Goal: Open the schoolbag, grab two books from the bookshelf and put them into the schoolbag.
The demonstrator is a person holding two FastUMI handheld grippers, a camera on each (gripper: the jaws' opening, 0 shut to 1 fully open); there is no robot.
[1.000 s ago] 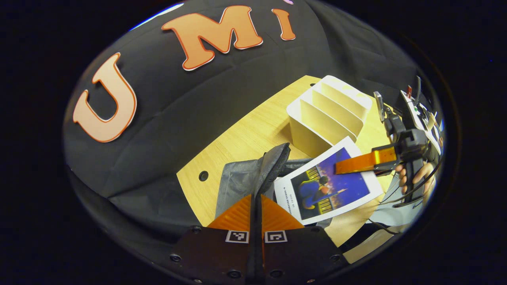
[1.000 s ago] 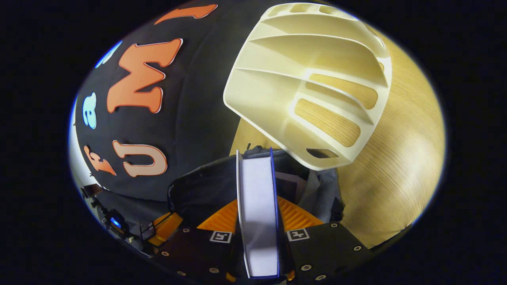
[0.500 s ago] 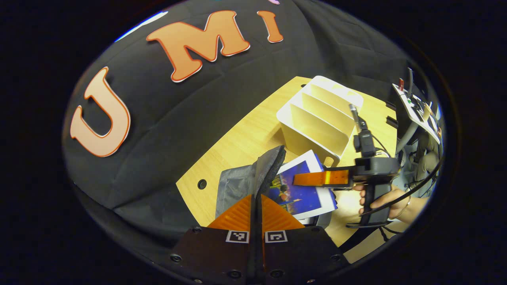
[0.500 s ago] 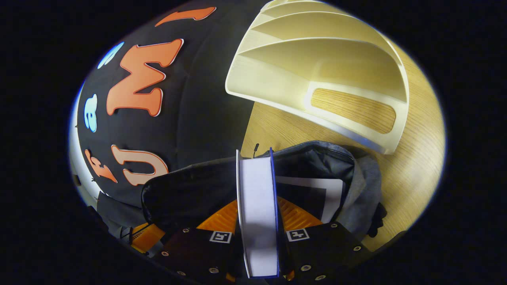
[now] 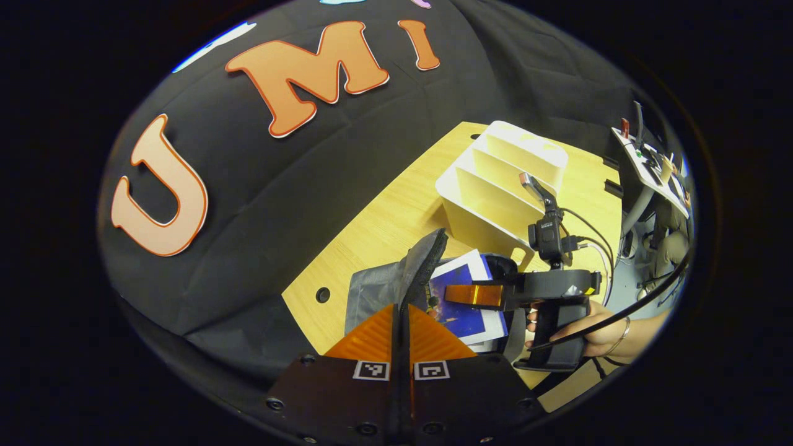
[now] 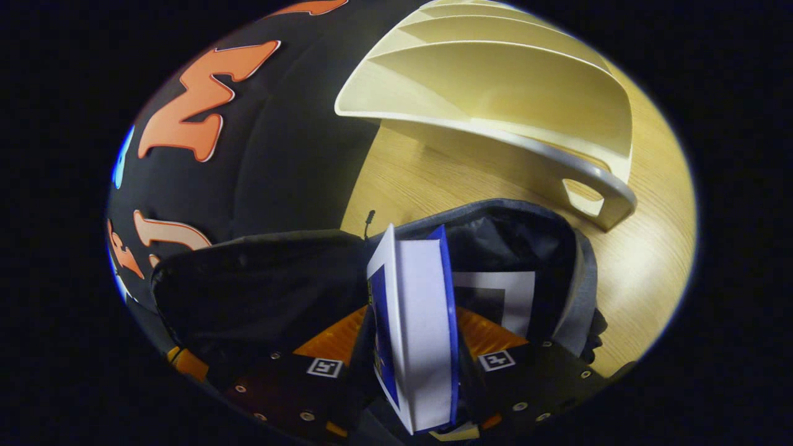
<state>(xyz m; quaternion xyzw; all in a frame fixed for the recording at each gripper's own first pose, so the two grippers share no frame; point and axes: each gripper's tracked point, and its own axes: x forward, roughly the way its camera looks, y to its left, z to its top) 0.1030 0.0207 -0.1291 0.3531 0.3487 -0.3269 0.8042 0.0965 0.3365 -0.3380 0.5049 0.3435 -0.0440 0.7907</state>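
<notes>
1. The worktop (image 5: pixel 396 210) runs out to a front edge at about 7 o'clock in the left gripper view, with a small round hole (image 5: pixel 322 295) near that edge; bare wood lies open between the booth wall and the schoolbag (image 5: pixel 378 288).
2. The cream bookshelf (image 5: pixel 495 186) stands at 2 o'clock from the schoolbag, close to it; the slots that face the cameras look empty, though their far ends are hidden.
3. The left tongs (image 5: pixel 401 310) are closed, pinching the grey flap of the schoolbag and holding it up so the mouth stays wide.
4. The right tongs (image 6: pixel 412 347) are clamped on a blue-covered book (image 6: pixel 418 322) with white page edges, held tilted, its upper part over the open mouth of the schoolbag (image 6: pixel 526 229).
5. In the left gripper view the right tongs (image 5: pixel 471 294) and the hand (image 5: pixel 595 328) behind them sit at 3 o'clock, with the book (image 5: pixel 461 297) partly inside the bag.
6. Inside the dark lining, a second book (image 6: pixel 502 291) with a white border lies at 3 o'clock of the held one.
</notes>
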